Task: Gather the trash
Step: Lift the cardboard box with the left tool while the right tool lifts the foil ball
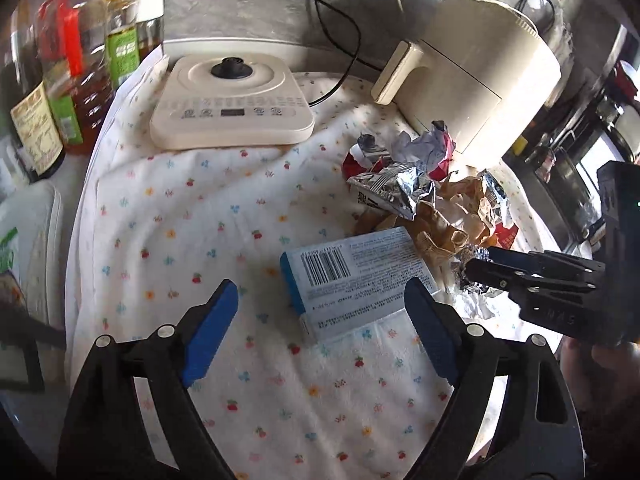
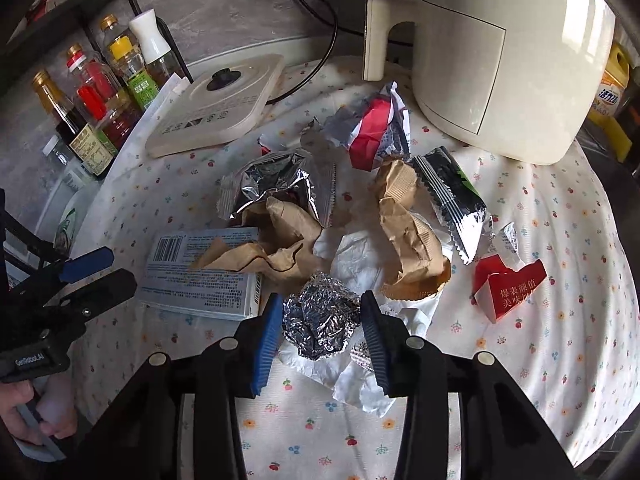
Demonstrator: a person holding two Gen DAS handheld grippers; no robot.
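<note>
Between the 2 blue pads of the right gripper (image 2: 322,340) sits a crumpled foil ball (image 2: 320,322). The jaws stand on both sides of the ball and are closed about to its width, but I cannot tell if the pads press it or only touch it. The ball lies on a white crumpled paper (image 2: 360,376), which spreads under the right pad and toward the camera.

Just behind the foil ball is a brown paper bag (image 2: 280,248), crushed, and its edge covers a part of the blue and white box (image 2: 200,280). This box lies flat on the floral cloth (image 2: 540,360), to the left of the right gripper. The left gripper (image 1: 320,320) hangs over the same box (image 1: 360,276) with its jaws wide open and nothing between them; the near end of the box lies between the 2 blue pads, closer to the right one, and I see no contact.

Farther back lie a silver snack bag (image 2: 280,184), a second brown paper bag (image 2: 408,232), a black and silver wrapper (image 2: 452,196), a red and white wrapper (image 2: 372,128) and, to the right, a red carton piece (image 2: 512,284). All are close together on the cloth.

Behind the trash stand a cream air fryer (image 2: 500,60) and a cream induction cooker (image 2: 216,108). Sauce bottles (image 2: 100,96) stand at the left edge.
</note>
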